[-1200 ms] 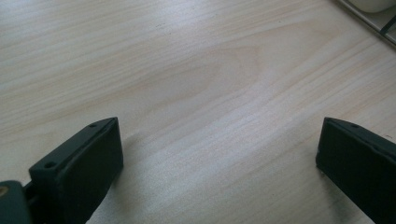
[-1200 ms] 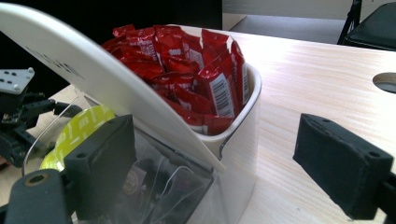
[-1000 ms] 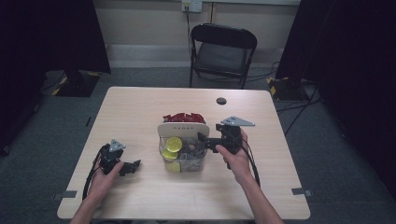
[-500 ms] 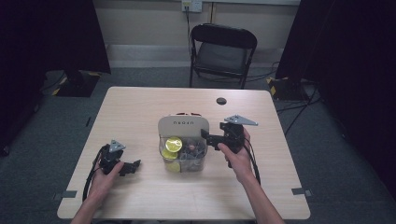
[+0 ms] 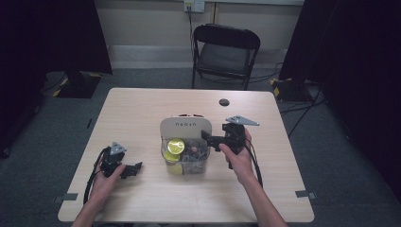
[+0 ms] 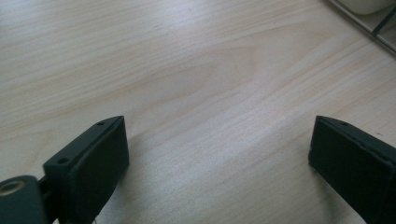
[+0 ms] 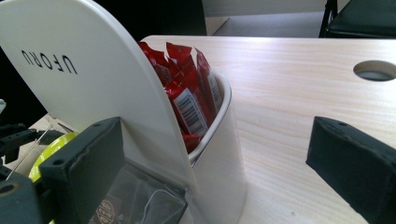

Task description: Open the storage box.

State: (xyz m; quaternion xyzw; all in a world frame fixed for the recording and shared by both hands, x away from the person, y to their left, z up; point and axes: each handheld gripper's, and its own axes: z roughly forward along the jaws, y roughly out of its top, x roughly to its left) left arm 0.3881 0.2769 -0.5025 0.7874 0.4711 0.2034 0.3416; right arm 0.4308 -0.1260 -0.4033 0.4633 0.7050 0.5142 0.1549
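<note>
A white organizer (image 5: 185,126) with an arched back panel marked UFORU (image 7: 84,74) stands mid-table. Red packets (image 7: 189,88) stand in its rear cup; a yellow round item (image 5: 176,145) lies in the clear front bin. My right gripper (image 5: 206,137) points left at the organizer's right side. In the right gripper view its jaws (image 7: 219,168) are open and have just been opening, with the panel's edge and the cup between them and neither pad pressing. My left gripper (image 5: 137,168) rests low at the front left, open over bare wood (image 6: 219,158); its jaws have just been closing on nothing.
The wooden table (image 5: 137,113) has a round cable hole (image 5: 224,102) behind the organizer. A black folding chair (image 5: 227,49) stands beyond the far edge. Cables trail from both grippers toward the near edge.
The red packets, earlier showing above the top of the white panel, now sit lower behind it. Both hands have stayed in place.
</note>
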